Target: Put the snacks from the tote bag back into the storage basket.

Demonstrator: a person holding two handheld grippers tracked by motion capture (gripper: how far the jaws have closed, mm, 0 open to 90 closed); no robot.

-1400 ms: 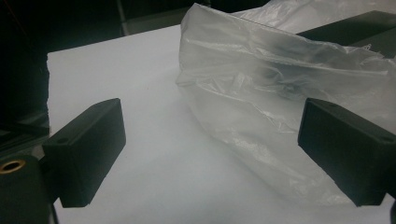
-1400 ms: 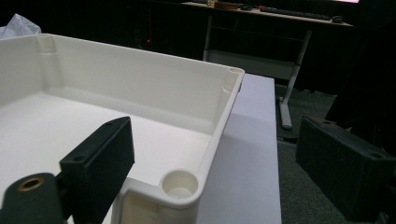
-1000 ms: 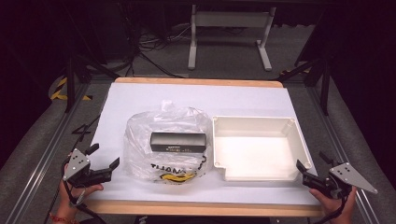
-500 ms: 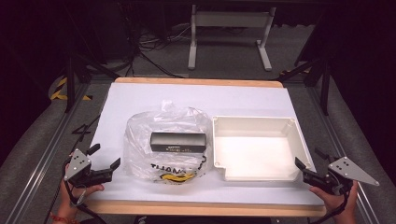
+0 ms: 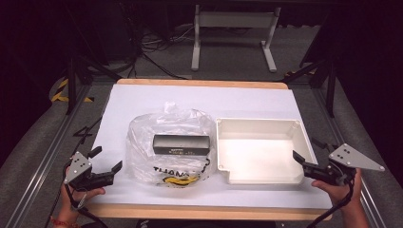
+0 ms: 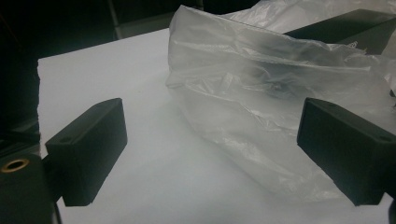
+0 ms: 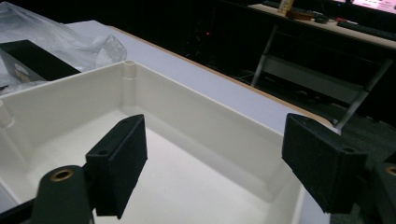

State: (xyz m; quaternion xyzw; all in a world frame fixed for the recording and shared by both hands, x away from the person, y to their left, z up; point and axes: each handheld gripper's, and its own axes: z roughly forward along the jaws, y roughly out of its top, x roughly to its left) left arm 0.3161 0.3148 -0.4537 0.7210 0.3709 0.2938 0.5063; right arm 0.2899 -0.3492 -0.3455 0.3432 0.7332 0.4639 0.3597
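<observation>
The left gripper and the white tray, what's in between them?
Between the left gripper and the white tray lies a clear plastic bag with a black box, seen in the high view.

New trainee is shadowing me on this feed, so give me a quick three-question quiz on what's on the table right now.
1. True or false: the black box lies in the white tray.
2. Which claw is nearer the plastic bag: A) left claw, B) right claw?
3. Fill in: both claws are ____ and hold nothing.

Key: 1. False, it is with the bag, beside the tray. 2. A. 3. open.
</observation>
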